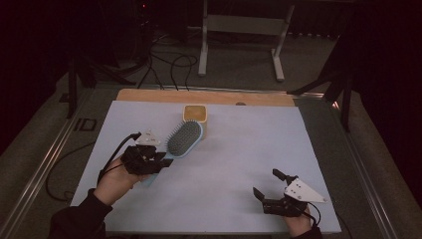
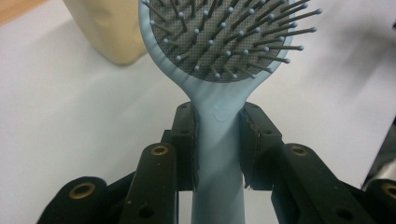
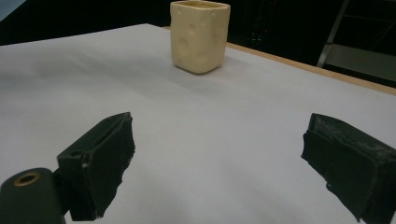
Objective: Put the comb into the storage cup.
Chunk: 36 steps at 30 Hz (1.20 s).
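Observation:
A light-blue hairbrush (image 1: pixel 183 139) with a grey bristle pad is held off the white sheet by my left gripper (image 1: pixel 158 160), whose jaws are shut on the brush's handle (image 2: pixel 218 154). The bristles (image 2: pixel 224 39) face up, and the brush head points toward a pale yellow square cup (image 1: pixel 195 115) near the sheet's far edge. That cup (image 2: pixel 109 28) stands just beyond the brush head; it also stands upright in the right gripper view (image 3: pixel 200 35). My right gripper (image 1: pixel 266 185) rests low at the front right, jaws wide open with nothing between them (image 3: pixel 217 158).
A white sheet (image 1: pixel 239 149) covers the table, with a strip of bare wood (image 1: pixel 149 95) along the far edge. Metal rails (image 1: pixel 50 154) run down both sides. Cables and a stand's legs (image 1: pixel 278 59) lie on the floor beyond.

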Each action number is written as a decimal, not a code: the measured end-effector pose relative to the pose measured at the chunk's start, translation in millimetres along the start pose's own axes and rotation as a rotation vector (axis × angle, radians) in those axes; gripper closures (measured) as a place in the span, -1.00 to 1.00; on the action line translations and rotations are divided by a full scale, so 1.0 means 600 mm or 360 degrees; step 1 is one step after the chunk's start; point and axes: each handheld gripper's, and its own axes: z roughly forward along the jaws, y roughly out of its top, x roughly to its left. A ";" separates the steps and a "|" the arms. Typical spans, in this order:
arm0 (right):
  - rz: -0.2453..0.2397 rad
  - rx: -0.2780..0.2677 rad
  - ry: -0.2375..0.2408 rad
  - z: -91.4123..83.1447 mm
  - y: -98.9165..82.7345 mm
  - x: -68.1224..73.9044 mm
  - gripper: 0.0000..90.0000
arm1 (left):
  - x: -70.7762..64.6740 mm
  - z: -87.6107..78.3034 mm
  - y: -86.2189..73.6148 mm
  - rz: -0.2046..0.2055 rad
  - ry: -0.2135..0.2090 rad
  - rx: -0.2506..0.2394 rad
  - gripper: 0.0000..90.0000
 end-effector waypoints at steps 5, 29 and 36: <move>0.0003 0.0002 -0.0001 0.000 0.000 0.000 -0.81 | 0.005 -0.003 0.011 -0.0005 -0.0009 -0.0051 0.56; 0.0006 0.0004 0.0005 0.001 -0.001 -0.001 -0.81 | 0.023 -0.004 0.063 -0.0022 0.0102 -0.0249 0.56; 0.0005 0.0003 0.0004 0.000 -0.001 -0.001 -0.81 | 0.032 0.000 0.085 -0.0028 0.0111 -0.0331 0.56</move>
